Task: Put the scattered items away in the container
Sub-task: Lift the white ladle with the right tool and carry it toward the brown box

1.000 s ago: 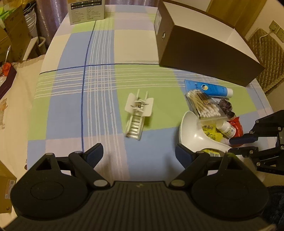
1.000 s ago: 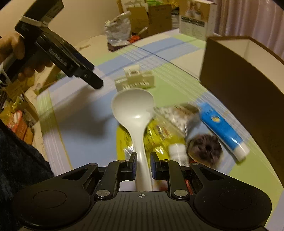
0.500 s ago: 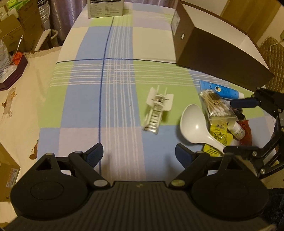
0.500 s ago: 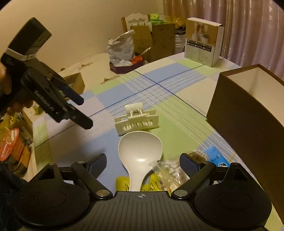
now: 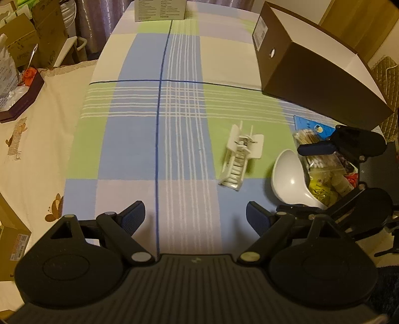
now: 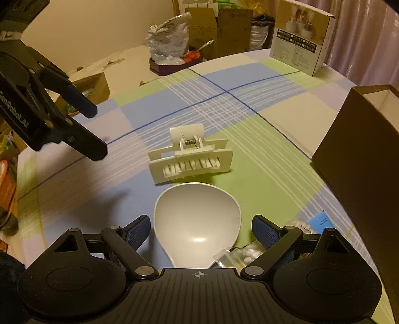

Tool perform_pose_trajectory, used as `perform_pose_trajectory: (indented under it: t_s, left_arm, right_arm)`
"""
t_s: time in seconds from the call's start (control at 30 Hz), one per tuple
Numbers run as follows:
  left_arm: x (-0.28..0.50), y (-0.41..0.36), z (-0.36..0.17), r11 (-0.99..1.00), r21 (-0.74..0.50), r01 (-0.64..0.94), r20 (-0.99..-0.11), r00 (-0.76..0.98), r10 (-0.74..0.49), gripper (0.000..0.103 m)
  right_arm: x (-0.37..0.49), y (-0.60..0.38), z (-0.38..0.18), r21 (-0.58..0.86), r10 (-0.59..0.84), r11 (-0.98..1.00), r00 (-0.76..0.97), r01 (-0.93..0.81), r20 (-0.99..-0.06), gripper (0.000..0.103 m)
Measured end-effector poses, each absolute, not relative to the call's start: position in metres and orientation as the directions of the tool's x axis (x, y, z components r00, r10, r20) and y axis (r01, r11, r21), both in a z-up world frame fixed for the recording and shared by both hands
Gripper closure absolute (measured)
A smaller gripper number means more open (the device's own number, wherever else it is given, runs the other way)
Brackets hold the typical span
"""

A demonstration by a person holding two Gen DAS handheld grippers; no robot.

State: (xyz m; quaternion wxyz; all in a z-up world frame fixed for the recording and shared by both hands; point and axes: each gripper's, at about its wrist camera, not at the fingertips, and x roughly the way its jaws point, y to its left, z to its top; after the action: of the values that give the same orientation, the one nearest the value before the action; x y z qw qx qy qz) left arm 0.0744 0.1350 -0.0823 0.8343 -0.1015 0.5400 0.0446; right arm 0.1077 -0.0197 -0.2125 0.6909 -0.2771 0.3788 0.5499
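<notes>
A dark brown open box (image 5: 314,74) stands at the far right of the checked tablecloth; it also shows at the right edge of the right wrist view (image 6: 361,154). A white hair claw clip (image 5: 240,157) (image 6: 190,158) lies mid-table. A white ladle (image 5: 291,179) (image 6: 197,221) lies beside a bag of cotton swabs (image 5: 311,149), yellow packets (image 5: 318,187) and a blue tube (image 5: 311,124). My left gripper (image 5: 193,215) is open and empty, above the near tablecloth. My right gripper (image 6: 200,230) is open and straddles the ladle bowl from above.
A white printed carton (image 5: 159,10) (image 6: 299,49) stands at the table's far end. Cardboard boxes (image 5: 25,42) and a dark tray with a bag (image 6: 169,54) lie on the floor to the left. The cloth-covered table edge runs along the left.
My right gripper let go of the ladle handle, opened wide and rose back. My left gripper pulled back and up, so the clip now looks farther away.
</notes>
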Motion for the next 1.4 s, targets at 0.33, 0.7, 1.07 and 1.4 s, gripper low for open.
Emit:
perform_pose_trajectory:
  t_s: [0.33, 0.7, 1.07, 1.4]
  left_arm:
    - [0.079, 0.133, -0.081, 0.978, -0.112, -0.175, -0.909, 0.415, -0.030, 0.018]
    - [0.101, 0.103, -0.079, 0.995, -0.085, -0.051, -0.887, 0.458, -0.053, 0.018]
    - [0.146, 0.075, -0.099, 0.999, 0.015, 0.049, -0.871, 0.492, -0.011, 0.033]
    - [0.158, 0.067, -0.105, 0.998, 0.037, 0.060, -0.875, 0.485, 0.004, 0.066]
  right_arm:
    - [0.111, -0.059, -0.172, 0.071, 0.678, 0.287, 0.150, -0.955, -0.719, 0.028]
    - [0.122, -0.139, -0.121, 0.214, 0.791, 0.450, 0.275, -0.867, -0.546, 0.028]
    - [0.133, -0.205, -0.076, 0.235, 0.742, 0.630, 0.487, -0.740, -0.460, 0.028]
    - [0.142, -0.236, -0.075, 0.230, 0.682, 0.708, 0.561, -0.668, -0.470, 0.028]
